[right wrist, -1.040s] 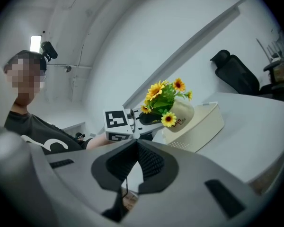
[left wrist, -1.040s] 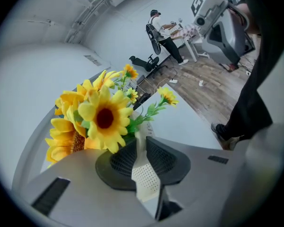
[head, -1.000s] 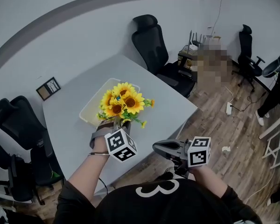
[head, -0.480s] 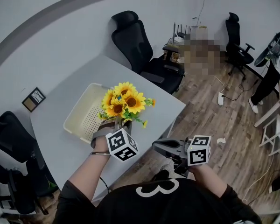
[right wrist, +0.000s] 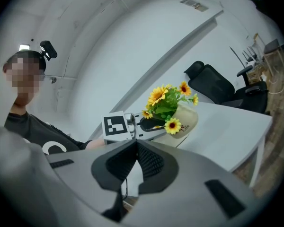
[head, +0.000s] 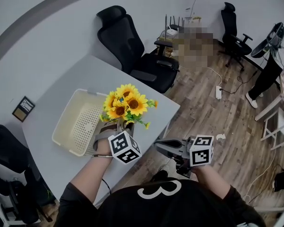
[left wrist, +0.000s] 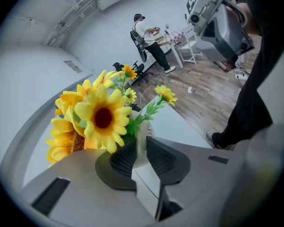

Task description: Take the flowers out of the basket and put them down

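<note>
Left gripper [head: 116, 126] clamped on the base of the flowers [head: 125, 104], held just right of the basket [head: 66, 126]. Their long axis stands roughly upright, blooms uppermost. Right gripper [head: 159, 146], jaws closed on nothing, is well right of the basket.

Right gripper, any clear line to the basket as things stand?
Probably not directly. The right gripper, shut and empty, hangs off the edge of the table, and the left gripper holding the flowers sits between it and the basket. It would need to go around.

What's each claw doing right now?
Left claw: closed on the flowers.
Right claw: closed, empty.
</note>
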`<state>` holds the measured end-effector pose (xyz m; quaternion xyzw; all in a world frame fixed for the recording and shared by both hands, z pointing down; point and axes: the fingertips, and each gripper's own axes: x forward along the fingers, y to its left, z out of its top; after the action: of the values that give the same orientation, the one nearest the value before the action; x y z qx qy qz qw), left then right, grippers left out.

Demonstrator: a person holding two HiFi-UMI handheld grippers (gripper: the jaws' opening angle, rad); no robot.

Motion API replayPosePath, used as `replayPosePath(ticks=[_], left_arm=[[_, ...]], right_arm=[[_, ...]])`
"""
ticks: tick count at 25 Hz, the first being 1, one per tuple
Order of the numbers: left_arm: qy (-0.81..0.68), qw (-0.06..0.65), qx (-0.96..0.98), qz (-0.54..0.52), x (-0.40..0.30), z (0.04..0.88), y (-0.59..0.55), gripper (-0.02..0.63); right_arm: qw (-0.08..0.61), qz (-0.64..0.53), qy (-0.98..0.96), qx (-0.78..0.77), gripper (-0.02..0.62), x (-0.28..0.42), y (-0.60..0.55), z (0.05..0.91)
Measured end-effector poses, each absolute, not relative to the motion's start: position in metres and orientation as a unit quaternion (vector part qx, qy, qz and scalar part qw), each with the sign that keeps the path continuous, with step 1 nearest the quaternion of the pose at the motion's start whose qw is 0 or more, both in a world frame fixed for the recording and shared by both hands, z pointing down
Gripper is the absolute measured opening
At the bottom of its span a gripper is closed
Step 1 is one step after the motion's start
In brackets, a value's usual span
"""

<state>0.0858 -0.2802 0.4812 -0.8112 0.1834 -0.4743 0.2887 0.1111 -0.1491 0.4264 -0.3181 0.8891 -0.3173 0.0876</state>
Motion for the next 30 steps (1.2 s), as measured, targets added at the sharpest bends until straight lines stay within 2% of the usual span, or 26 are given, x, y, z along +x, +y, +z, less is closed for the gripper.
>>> replayPosePath(ticks=[10, 30], left_arm=[[0.15, 0.282, -0.814, -0.486, 0.132, 0.519, -0.288, 0.071], [0.1, 0.256, -0.782, -0.559, 0.13, 0.618, -0.3, 0.072]], right_arm=[[0.092, -0.335, 0.876, -0.336, 0.008, 0.155, -0.161, 0.447], [0.094, -0.369, 0.854, -0.355, 0.008, 0.188, -0.183, 0.477]])
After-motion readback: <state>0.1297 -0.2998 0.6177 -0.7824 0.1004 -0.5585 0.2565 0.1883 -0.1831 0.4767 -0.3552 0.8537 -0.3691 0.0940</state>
